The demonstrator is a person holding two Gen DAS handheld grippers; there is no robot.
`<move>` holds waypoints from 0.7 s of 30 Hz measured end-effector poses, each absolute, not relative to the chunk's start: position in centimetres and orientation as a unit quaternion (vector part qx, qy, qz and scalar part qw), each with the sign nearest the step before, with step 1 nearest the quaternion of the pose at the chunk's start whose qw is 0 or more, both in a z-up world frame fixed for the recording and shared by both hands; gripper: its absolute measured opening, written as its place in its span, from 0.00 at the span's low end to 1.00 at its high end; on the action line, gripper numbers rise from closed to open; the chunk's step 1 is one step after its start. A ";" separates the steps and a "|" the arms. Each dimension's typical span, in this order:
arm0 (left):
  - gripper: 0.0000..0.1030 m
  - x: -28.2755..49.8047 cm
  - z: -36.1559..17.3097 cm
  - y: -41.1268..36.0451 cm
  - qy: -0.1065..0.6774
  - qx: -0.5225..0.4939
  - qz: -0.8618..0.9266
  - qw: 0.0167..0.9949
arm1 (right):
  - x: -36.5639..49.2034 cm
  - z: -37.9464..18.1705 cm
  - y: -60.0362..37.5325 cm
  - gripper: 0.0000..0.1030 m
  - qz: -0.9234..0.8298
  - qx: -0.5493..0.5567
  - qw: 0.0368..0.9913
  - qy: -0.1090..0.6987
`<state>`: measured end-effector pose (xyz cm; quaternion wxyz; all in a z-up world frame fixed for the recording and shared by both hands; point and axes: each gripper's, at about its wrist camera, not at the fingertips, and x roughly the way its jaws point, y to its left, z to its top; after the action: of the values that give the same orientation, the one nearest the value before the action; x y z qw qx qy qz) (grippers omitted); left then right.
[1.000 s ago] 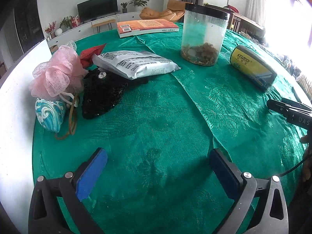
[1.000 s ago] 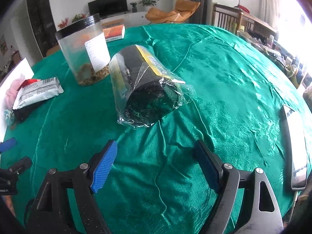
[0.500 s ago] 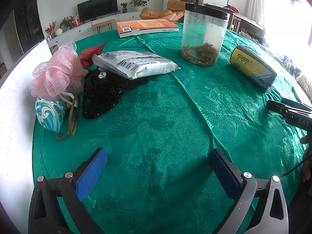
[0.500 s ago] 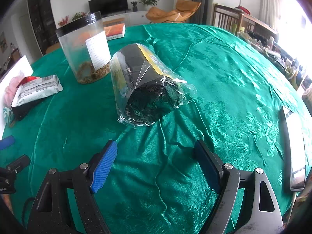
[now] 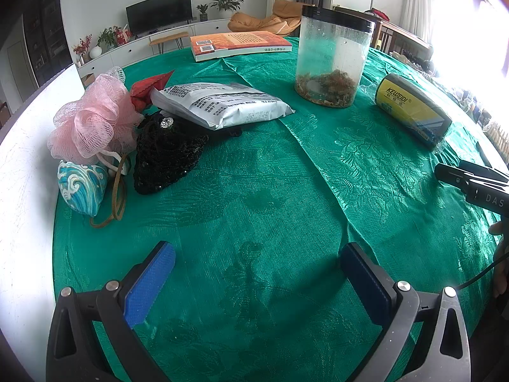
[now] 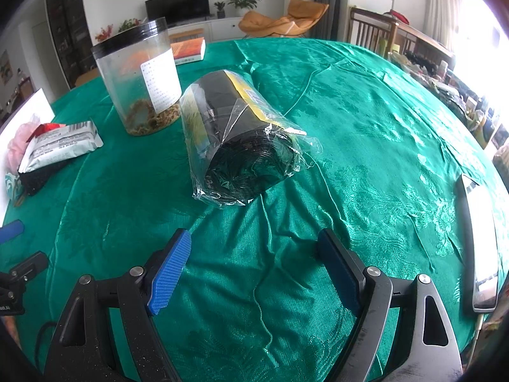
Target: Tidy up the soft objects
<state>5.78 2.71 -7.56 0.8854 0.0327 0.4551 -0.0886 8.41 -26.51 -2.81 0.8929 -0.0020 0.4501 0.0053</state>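
Fingers of the right gripper (image 6: 251,270) are standing wide and empty over the green worktop (image 6: 366,146), the plastic-wrapped roll (image 6: 235,140) lying just ahead, long axis running away leftward; left gripper (image 5: 254,286) is likewise gaping, farther off.

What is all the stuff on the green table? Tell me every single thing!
bath pouf: one, pink, left edge
pouch: one, blue-white wave print, below pouf
black beaded piece: one, beside pouf
red item: one, behind the packet
packet: one, silver, resting partly on black piece
jar: one, clear, black lid, upright, far middle
book: one, orange, far edge
wrapped roll: one, black with yellow label, lying on its side
phone: one, right edge
tablecloth: one, green
left gripper: open, empty
right gripper: open, empty
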 end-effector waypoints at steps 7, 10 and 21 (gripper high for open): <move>1.00 5.9 -7.4 2.7 0.463 0.039 -0.090 0.881 | 8.4 -2.8 -26.5 0.82 0.005 -0.002 0.893 0.450; 0.99 7.1 -5.9 2.1 0.510 0.058 -0.118 0.850 | 8.4 -2.8 -26.5 0.82 0.005 -0.002 0.893 0.450; 1.00 18.4 -0.4 -2.3 0.517 0.257 -0.151 0.802 | 8.5 -2.8 -26.1 0.83 0.005 -0.007 0.892 0.452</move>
<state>18.39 -2.26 -0.39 0.8022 0.2572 0.5173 -0.1509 8.49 -26.13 -2.84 0.8920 -0.0071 0.4519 0.0054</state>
